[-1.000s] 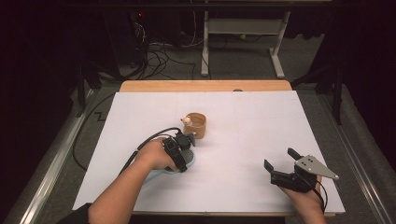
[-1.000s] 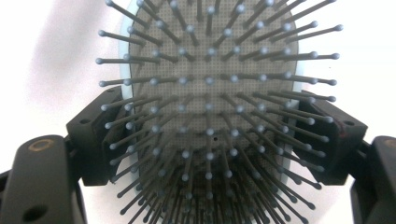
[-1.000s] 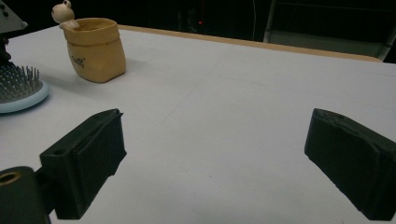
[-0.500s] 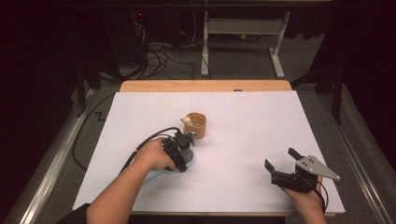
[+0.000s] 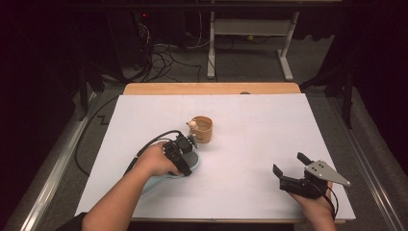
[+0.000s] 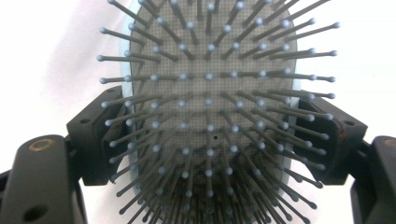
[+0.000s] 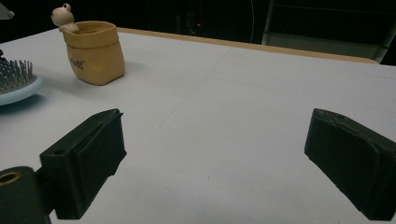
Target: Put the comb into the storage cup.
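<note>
Left claw (image 5: 187,153) was seen clenched across the head of a pale blue hairbrush (image 6: 208,93), its two black pads pressed against the opposite edges of the head, bristles turned up toward the camera. The hairbrush was held low over the white surface (image 5: 250,125), just in front of a tan pouch-shaped cup (image 5: 202,129) with a small figurine (image 5: 192,125) perched on its rim; whether the brush rested on the surface or was raised a little could not be told. Right claw (image 5: 292,167) was kept released, its jaws spread wide with nothing between them, well apart from the brush at the near right corner.

Against the two earlier high views, almost nothing was found altered: the same grip was kept, the brush and the cup lay in the same places, and the right hand was parked as before. The pause was judged to mean that the grasp had been settled but the carrying had not yet begun. A lift toward the cup was judged the likely next step, with care needed that the light cup should not be knocked over.
</note>
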`<action>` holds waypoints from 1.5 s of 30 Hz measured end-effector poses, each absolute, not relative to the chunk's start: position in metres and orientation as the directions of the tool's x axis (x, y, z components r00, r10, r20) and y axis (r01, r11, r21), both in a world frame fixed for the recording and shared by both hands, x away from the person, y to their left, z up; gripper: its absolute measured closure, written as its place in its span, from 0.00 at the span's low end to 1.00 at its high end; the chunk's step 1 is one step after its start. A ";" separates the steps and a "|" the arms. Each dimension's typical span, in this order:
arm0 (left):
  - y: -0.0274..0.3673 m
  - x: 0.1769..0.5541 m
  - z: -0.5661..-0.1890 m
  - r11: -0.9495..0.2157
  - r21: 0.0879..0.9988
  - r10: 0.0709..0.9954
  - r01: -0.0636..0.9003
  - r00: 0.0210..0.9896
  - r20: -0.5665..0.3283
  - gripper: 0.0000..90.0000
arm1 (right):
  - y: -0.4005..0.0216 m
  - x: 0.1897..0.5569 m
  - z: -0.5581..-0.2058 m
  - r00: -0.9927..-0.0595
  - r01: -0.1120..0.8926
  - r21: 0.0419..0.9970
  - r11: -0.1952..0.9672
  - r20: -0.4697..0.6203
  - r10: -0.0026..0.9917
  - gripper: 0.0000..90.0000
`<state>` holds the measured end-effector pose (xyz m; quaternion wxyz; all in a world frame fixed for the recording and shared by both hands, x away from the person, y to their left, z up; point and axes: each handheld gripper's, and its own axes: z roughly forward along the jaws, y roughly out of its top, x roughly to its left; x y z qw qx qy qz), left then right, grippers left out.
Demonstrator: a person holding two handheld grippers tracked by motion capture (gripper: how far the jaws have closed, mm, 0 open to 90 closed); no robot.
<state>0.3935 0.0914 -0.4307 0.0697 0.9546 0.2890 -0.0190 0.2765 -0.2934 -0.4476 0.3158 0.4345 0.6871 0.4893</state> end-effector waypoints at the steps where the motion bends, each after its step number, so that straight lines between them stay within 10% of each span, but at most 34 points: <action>1: 0.092 0.393 -0.429 -0.821 0.128 0.551 0.557 0.830 -0.079 0.23 | -0.293 0.276 -0.447 -0.422 0.288 0.947 0.140 -0.006 0.907 0.06; 45: 0.148 0.381 -0.383 -0.681 0.453 0.604 0.575 0.791 -0.096 0.23 | -0.293 0.277 -0.448 -0.418 0.288 0.947 0.141 -0.008 0.908 0.06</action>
